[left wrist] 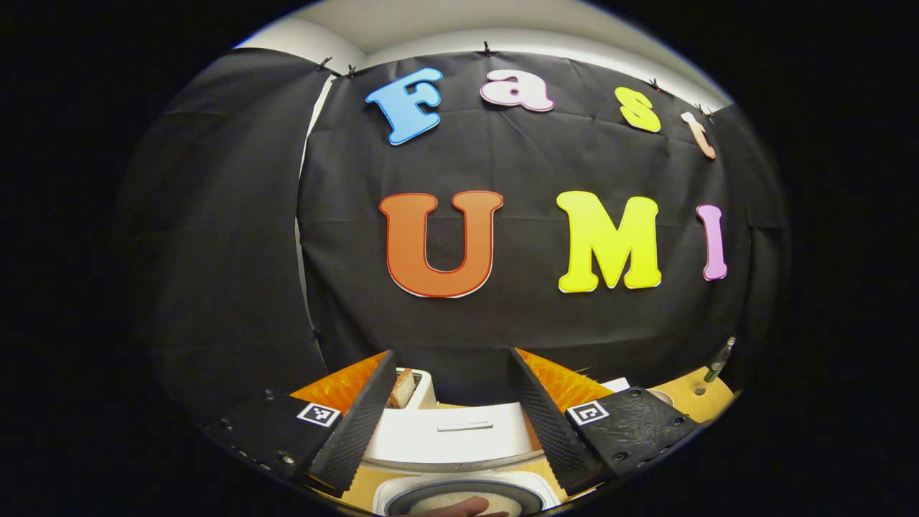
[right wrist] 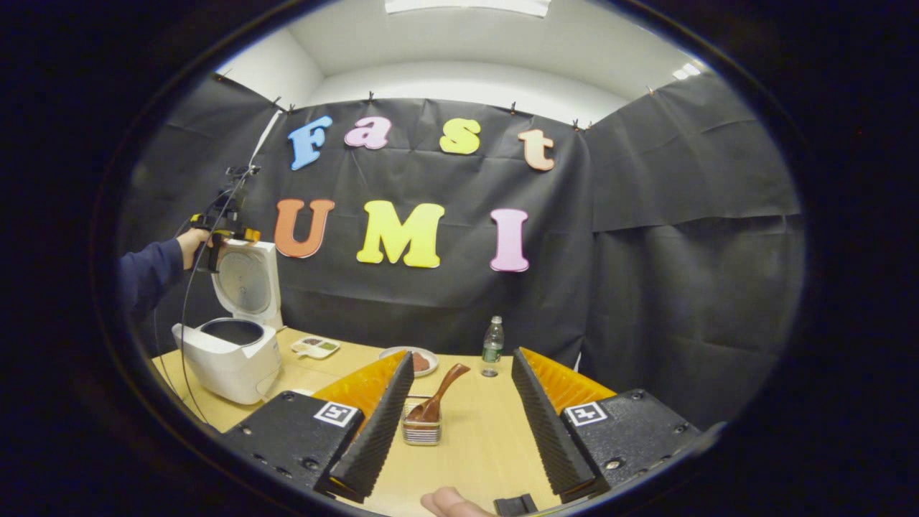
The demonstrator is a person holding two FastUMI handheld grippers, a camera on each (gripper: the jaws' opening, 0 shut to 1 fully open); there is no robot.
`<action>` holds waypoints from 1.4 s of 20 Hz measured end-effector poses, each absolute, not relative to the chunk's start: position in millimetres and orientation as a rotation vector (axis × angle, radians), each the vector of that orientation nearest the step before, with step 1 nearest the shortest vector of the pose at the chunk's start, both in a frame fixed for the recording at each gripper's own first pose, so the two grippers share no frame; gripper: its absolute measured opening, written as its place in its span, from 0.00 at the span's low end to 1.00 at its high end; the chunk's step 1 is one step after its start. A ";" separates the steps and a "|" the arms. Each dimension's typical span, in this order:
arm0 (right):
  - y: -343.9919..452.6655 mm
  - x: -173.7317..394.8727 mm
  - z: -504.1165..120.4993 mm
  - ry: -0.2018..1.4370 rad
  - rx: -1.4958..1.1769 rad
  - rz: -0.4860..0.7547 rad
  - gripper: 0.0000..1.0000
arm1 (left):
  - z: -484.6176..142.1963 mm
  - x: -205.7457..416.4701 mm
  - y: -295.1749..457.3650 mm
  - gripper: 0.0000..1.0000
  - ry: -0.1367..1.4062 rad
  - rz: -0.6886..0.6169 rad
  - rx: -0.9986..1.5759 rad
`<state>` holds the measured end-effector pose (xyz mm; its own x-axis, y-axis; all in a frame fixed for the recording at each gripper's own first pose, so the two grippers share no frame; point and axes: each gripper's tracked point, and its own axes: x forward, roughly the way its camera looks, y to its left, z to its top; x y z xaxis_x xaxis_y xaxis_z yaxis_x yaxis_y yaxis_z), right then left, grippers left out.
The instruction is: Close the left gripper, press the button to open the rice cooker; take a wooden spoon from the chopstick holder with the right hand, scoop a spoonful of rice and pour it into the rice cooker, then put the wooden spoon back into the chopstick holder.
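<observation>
right gripper [right wrist: 459, 416] jaws apart, empty; left gripper [left wrist: 449, 416] jaws apart too. risk: brown wooden spoon [right wrist: 436, 396] leans loosely in small clear chopstick holder [right wrist: 421, 429], an off-centre pinch could tip it.

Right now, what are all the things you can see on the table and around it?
rice cooker: one, white, lid up, far left of the table.
wooden spoon: one, brown, standing in the chopstick holder.
chopstick holder: one, small, mid-table between the right gripper's fingers.
water bottle: one, clear with a green label, back of the table.
plate: one, pale, something dark on it, left of the bottle.
small tray: one, white, beside the cooker.
table: one, light wood.
left gripper: one, black and orange, open, above the cooker.
right gripper: one, black and orange, open, facing the spoon.
hand: one, dark blue sleeve, holding the left gripper by the cooker lid.
</observation>
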<state>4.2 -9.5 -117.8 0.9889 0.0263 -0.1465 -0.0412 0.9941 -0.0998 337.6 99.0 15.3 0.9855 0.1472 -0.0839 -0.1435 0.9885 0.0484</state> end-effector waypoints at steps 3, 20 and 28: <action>-9.2 -6.8 -126.5 0.171 -0.061 0.065 0.90 | 8.1 313.3 93.8 0.99 0.105 0.141 0.043; 13.1 -60.9 -150.7 0.172 -0.015 0.143 0.89 | -99.0 195.1 64.8 0.97 0.266 0.126 0.039; 30.7 -80.0 -130.1 0.123 -0.049 0.135 0.89 | -145.2 169.2 58.3 0.99 0.291 0.145 -0.021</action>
<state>-80.0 30.7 -130.1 0.9835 0.1307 -0.1254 -0.1367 0.9898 -0.0405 169.2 58.3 -145.2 0.9475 0.1399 -0.2875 -0.1459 0.9893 0.0005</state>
